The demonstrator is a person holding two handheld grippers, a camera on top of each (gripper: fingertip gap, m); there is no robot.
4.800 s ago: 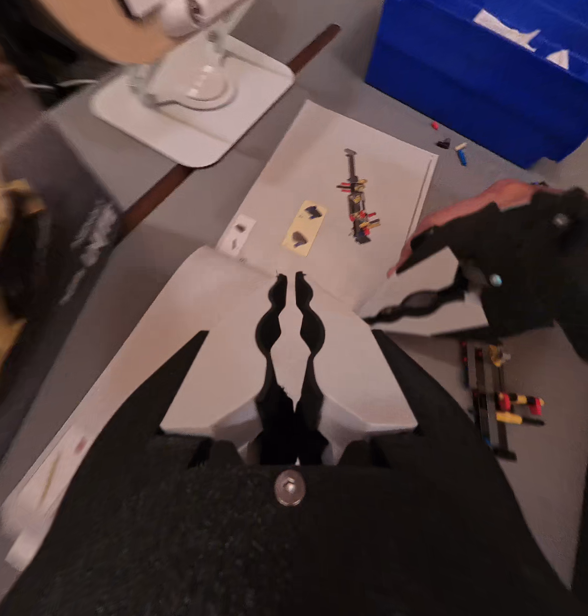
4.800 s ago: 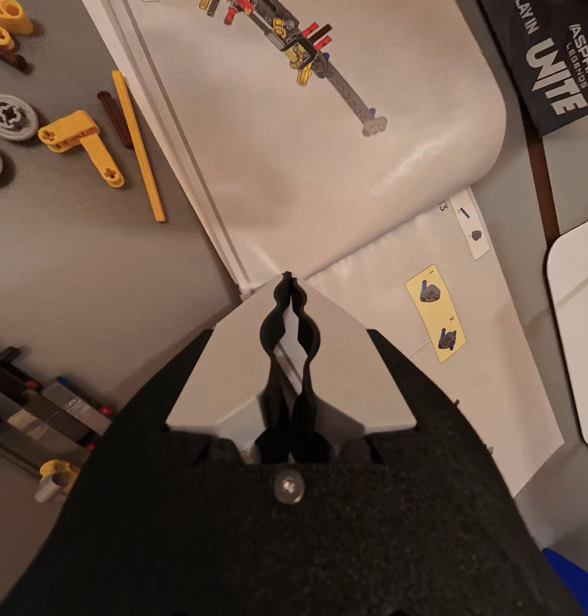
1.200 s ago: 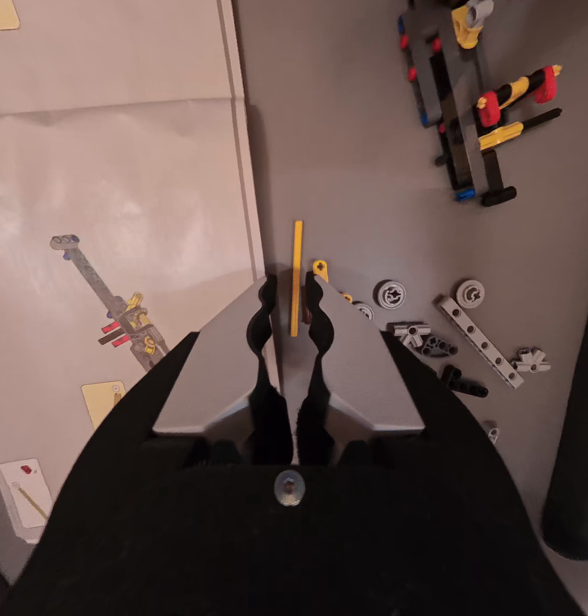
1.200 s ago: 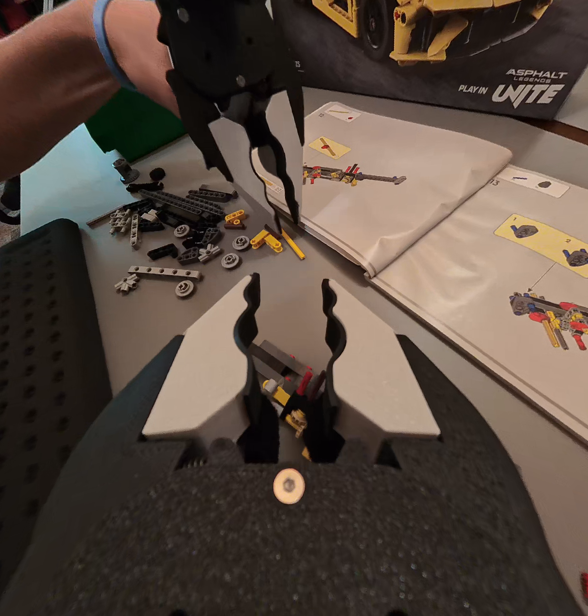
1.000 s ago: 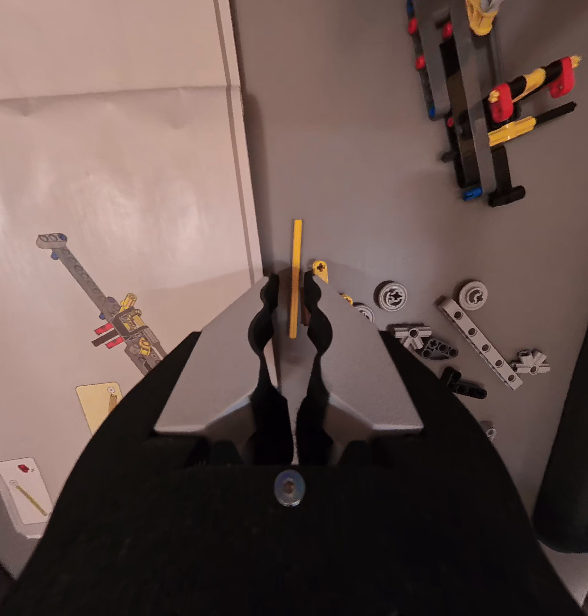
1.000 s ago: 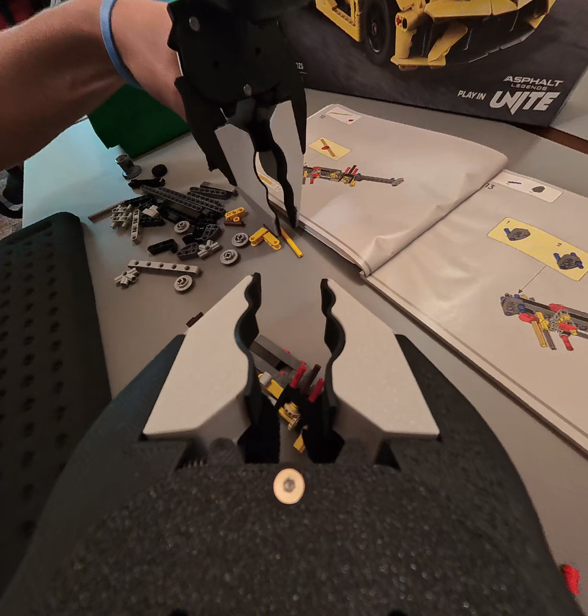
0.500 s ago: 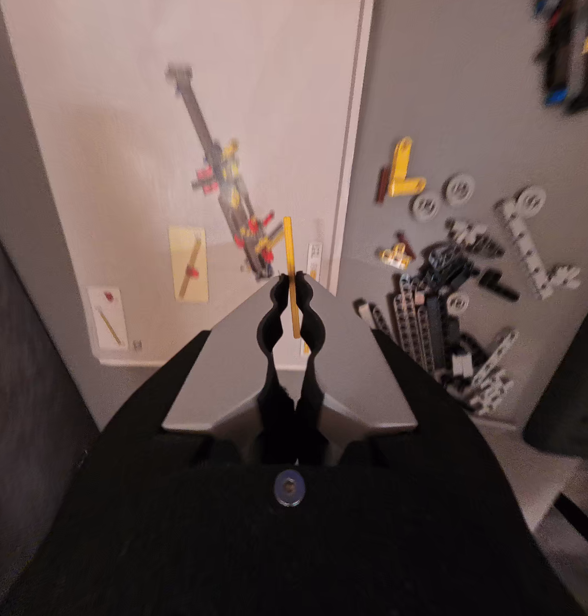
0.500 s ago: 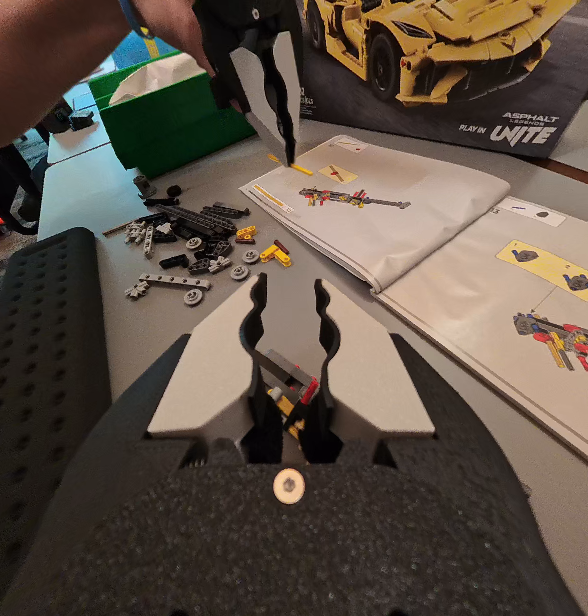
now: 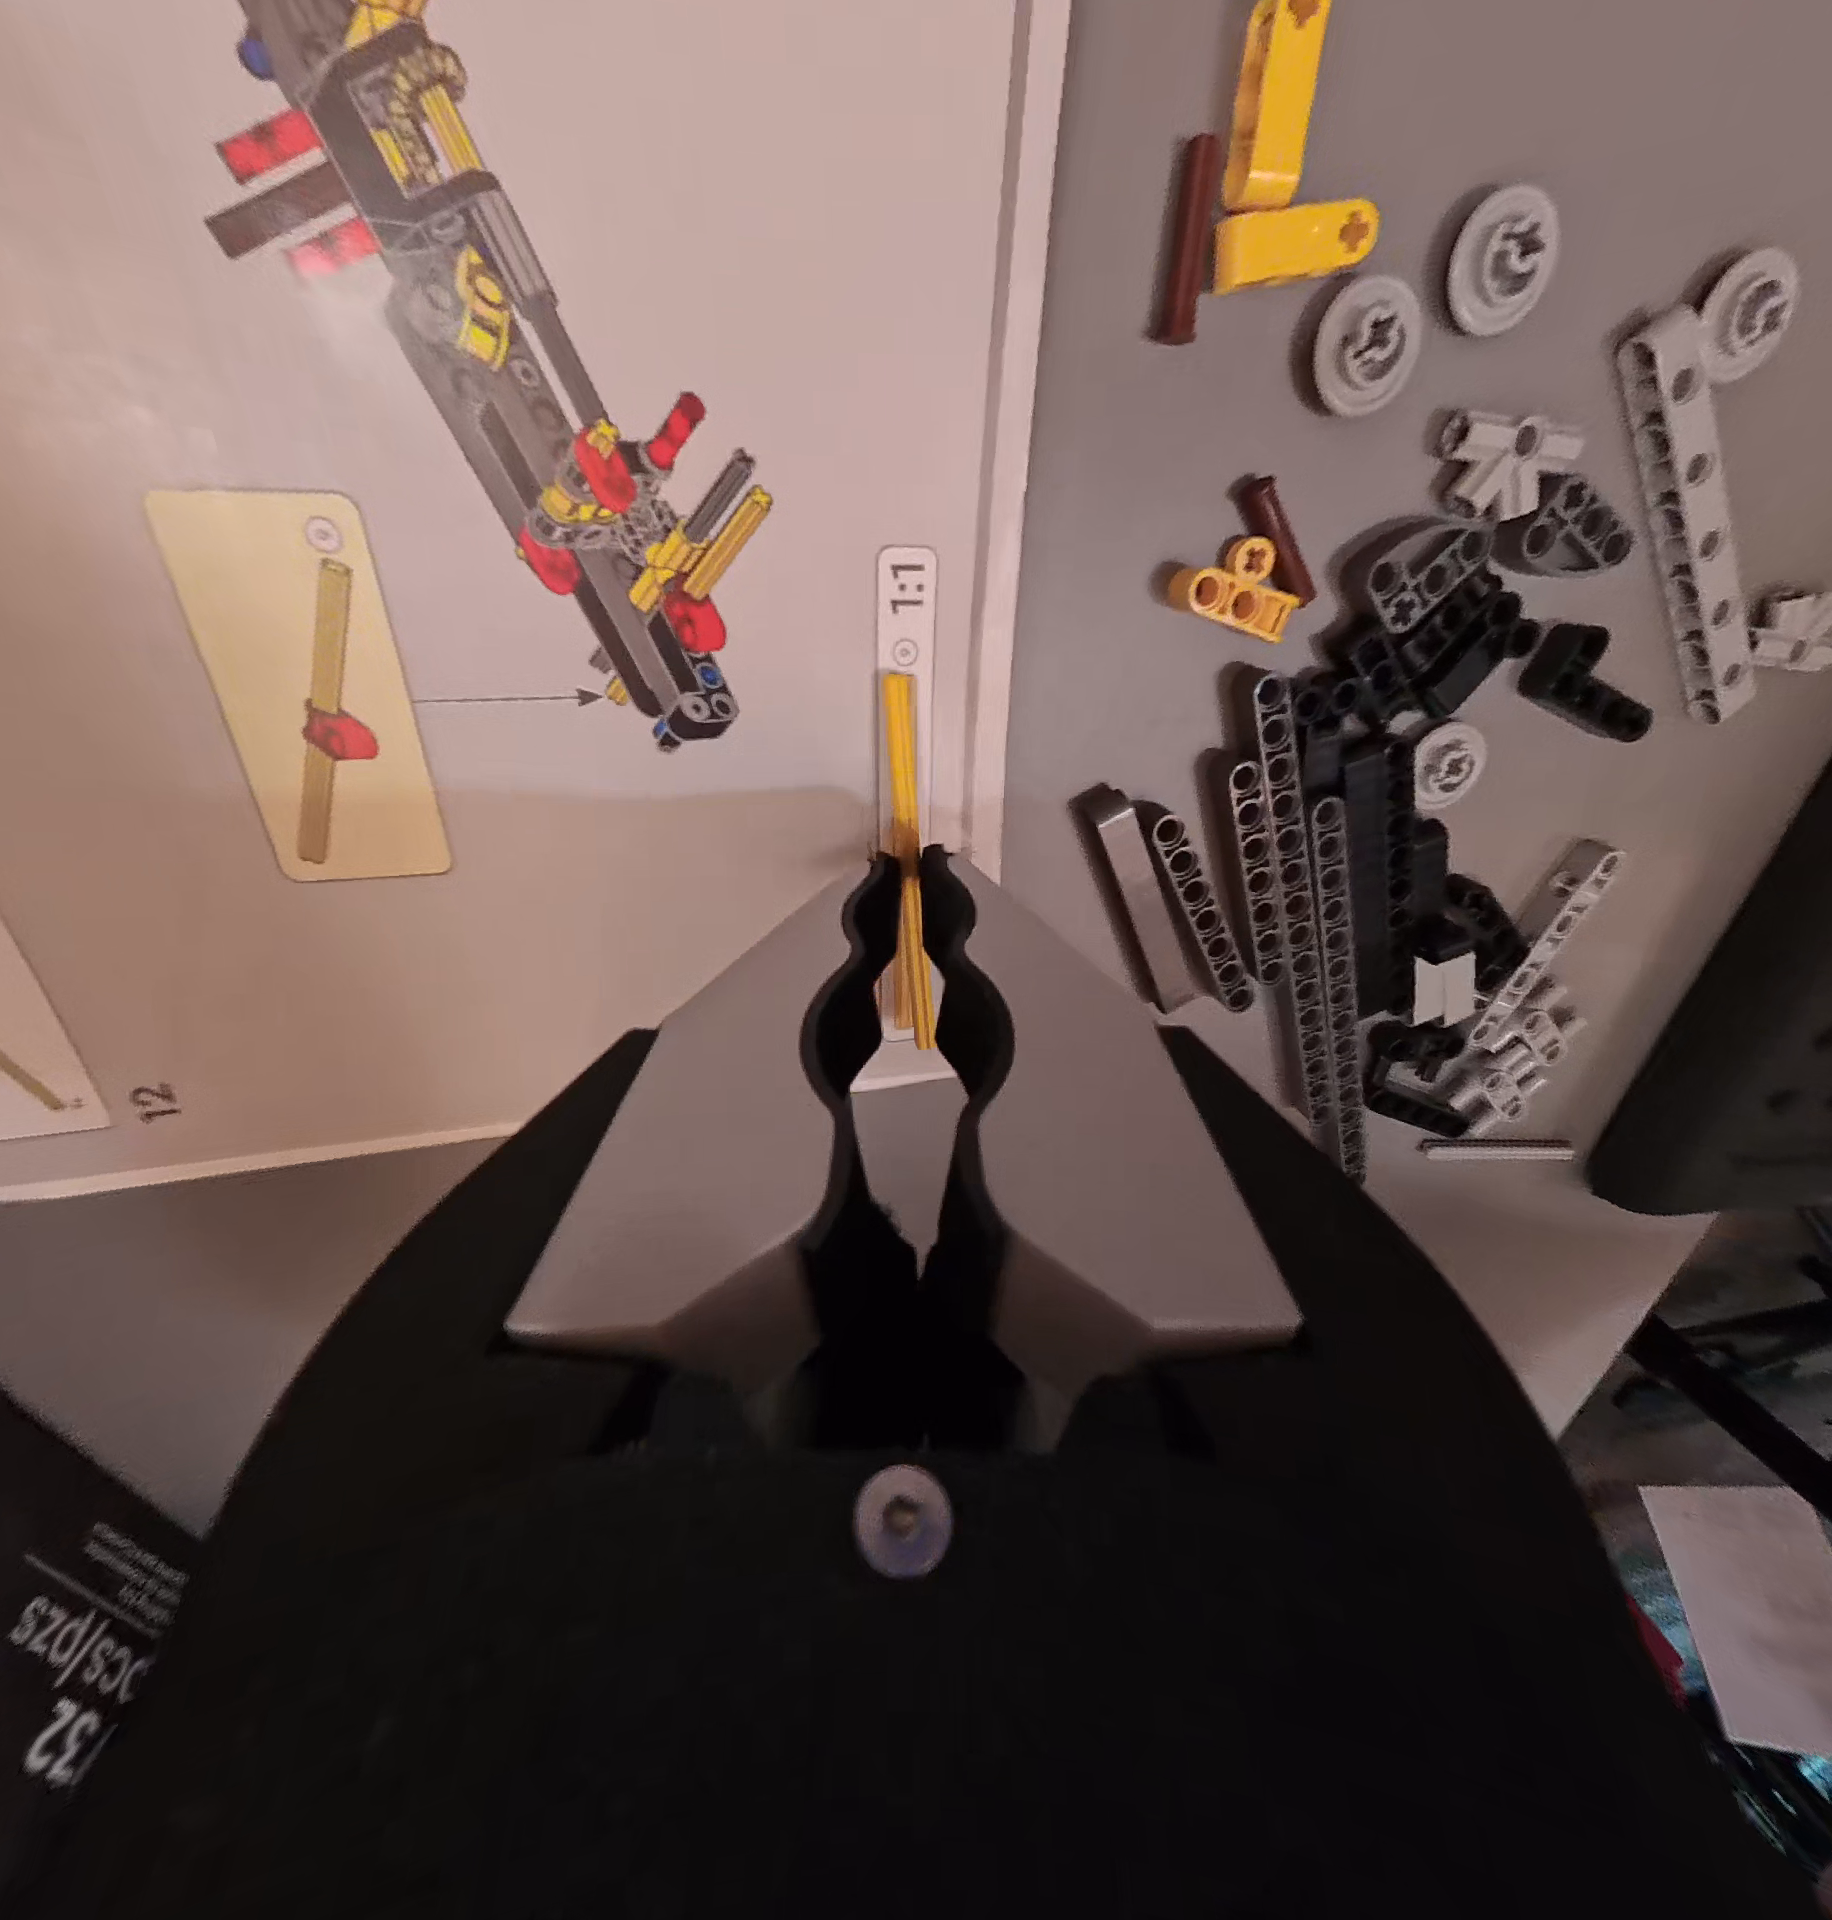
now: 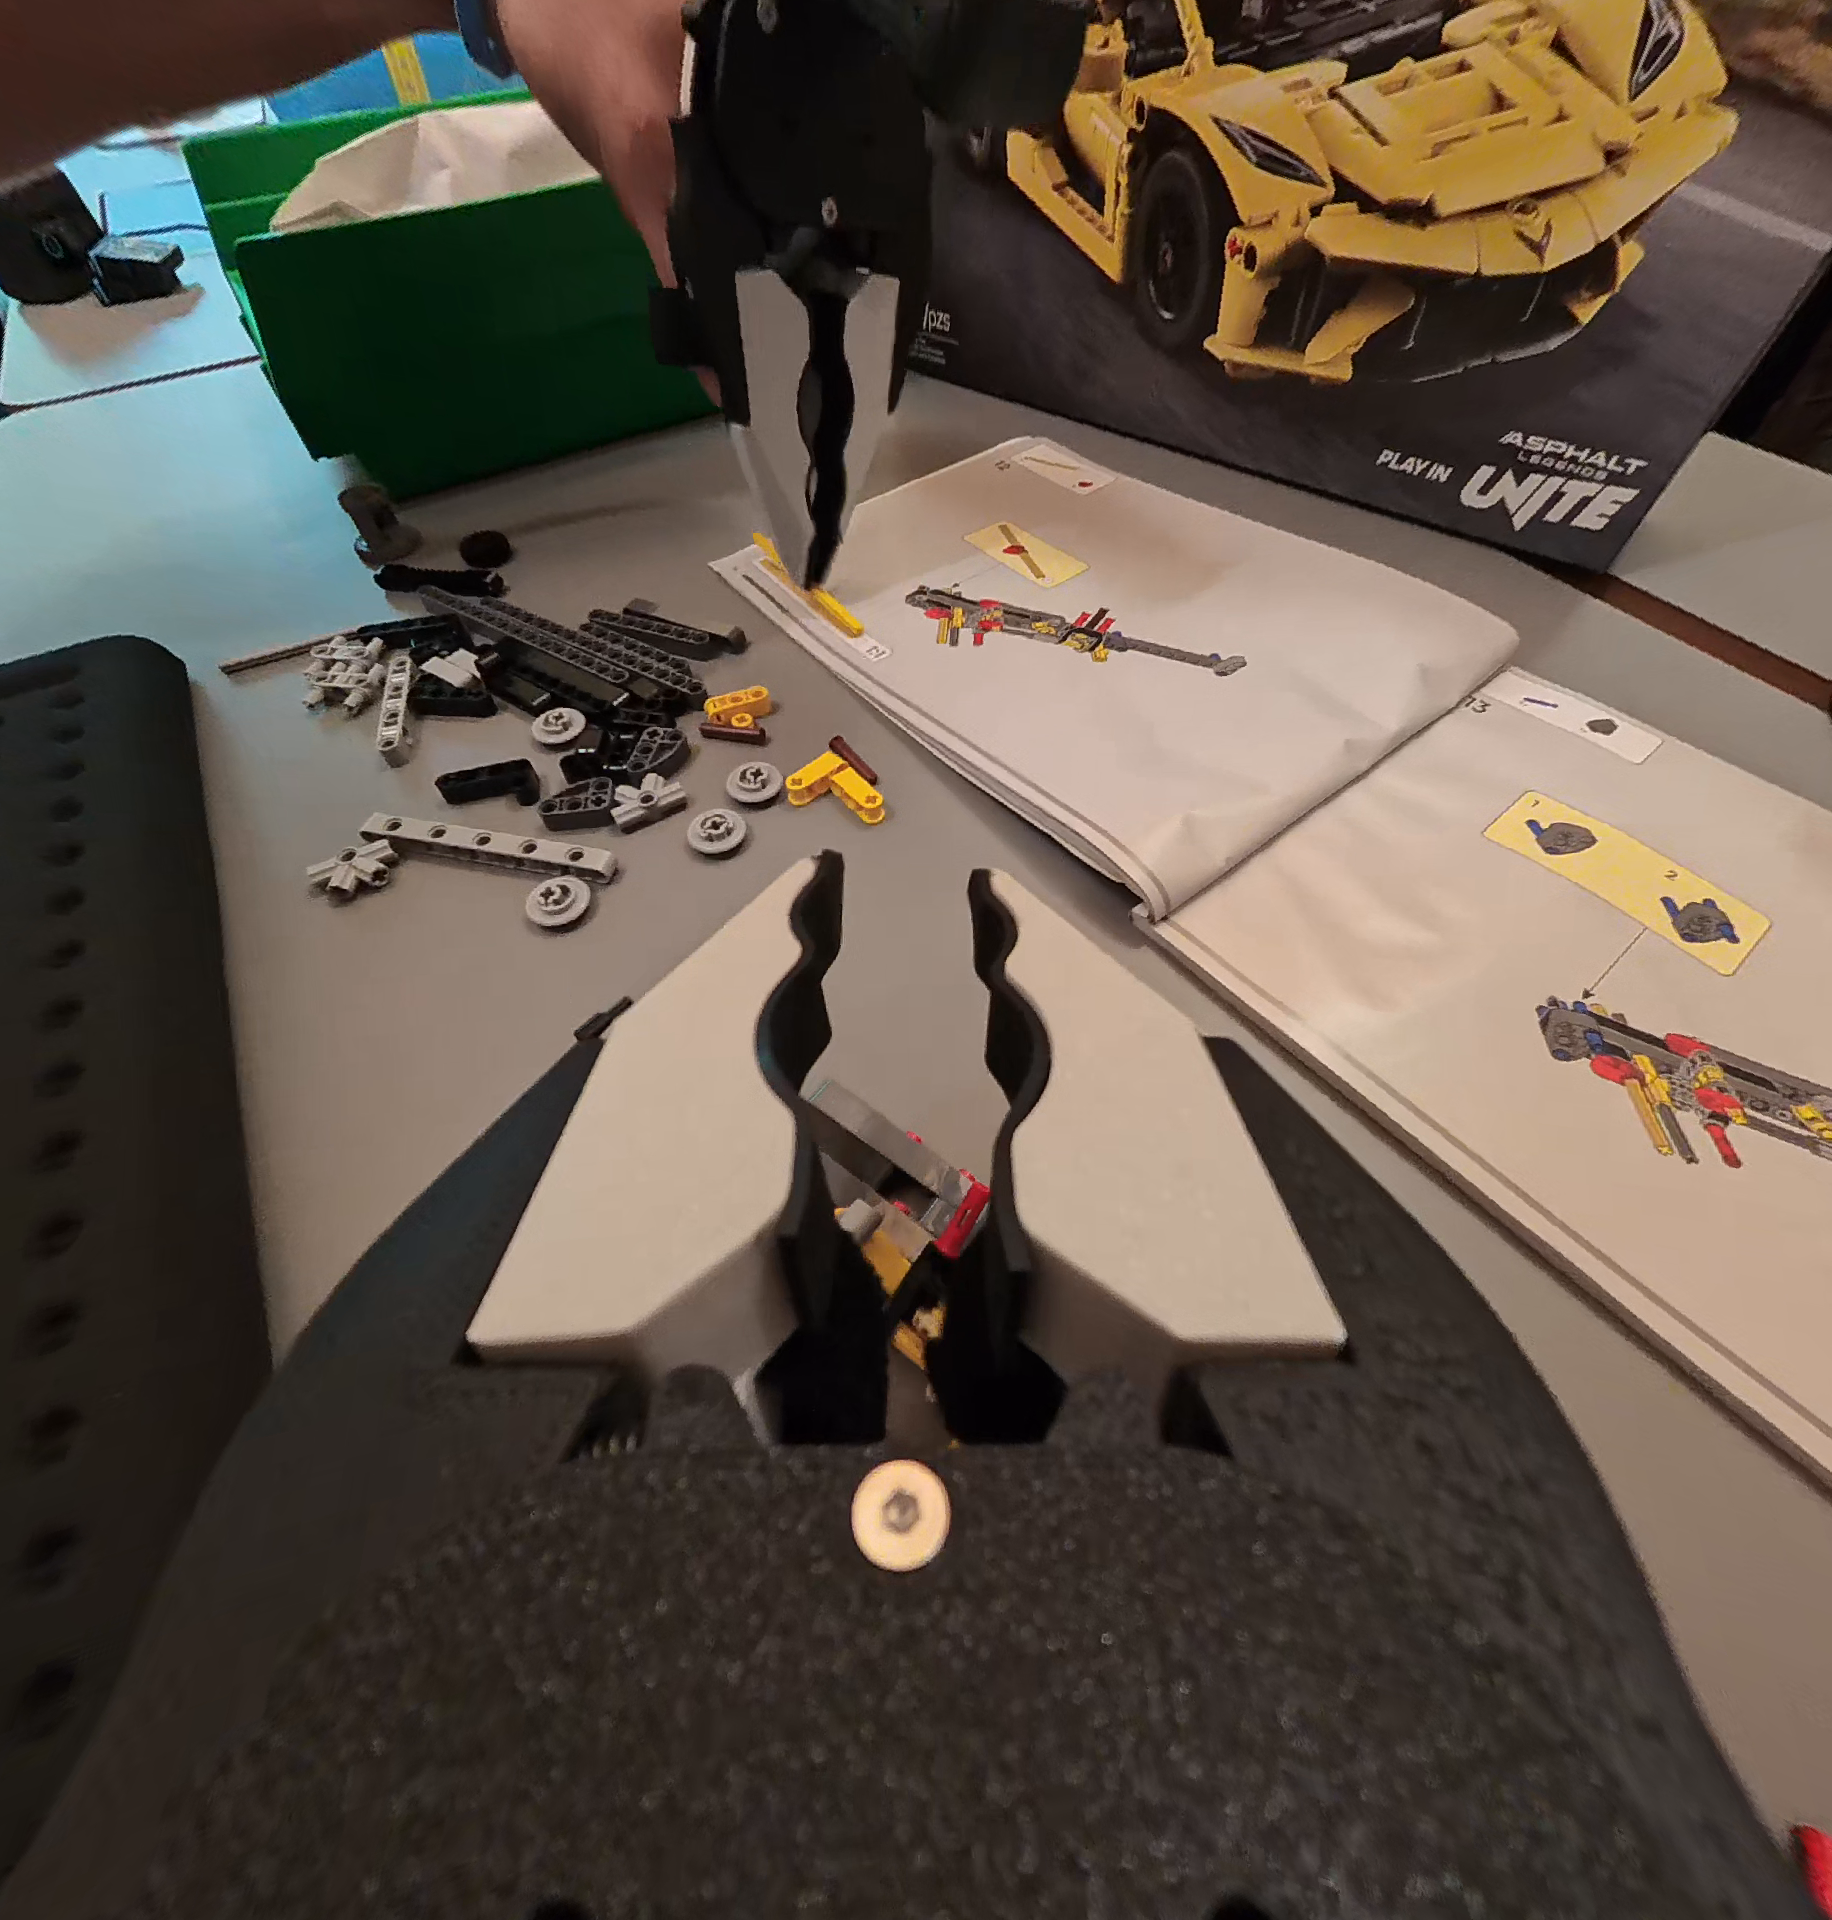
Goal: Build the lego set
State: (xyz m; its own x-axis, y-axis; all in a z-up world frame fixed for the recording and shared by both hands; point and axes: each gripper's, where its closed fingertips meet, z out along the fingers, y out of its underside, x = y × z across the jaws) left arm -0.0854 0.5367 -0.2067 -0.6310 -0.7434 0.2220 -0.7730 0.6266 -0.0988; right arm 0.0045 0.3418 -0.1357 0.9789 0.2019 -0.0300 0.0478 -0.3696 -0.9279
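The left gripper (image 9: 908,858) pinches a yellow axle (image 9: 904,790) at its very tips, the fingers pressed together on it; the axle runs along the line of the fingers, one part poking out ahead of the tips and the rest lying back in the gap between them. The axle is held low over the booklet (image 9: 683,312), lined up on the printed yellow bar in the narrow strip at the page's edge; whether it touches the paper I cannot tell. In the right wrist view the same gripper (image 10: 818,582) points straight down at the near corner of the left page, the axle (image 10: 834,611) lying flat under its tips, a hand (image 10: 621,114) gripping it from above.

The right gripper (image 10: 896,883) hangs above the grey table (image 10: 424,1039) with its fingers apart and nothing between the tips; deep between the fingers, near their roots, the part-built assembly (image 10: 907,1184) shows below, grey with red and yellow bits; whether the fingers touch it I cannot tell.

Loose parts (image 10: 538,727) lie scattered left of the booklet: black and grey beams, grey discs, yellow connectors; a green bin (image 10: 455,332) and the set's box (image 10: 1359,260) stand behind; a black perforated pad (image 10: 70,1039) lies at the left.
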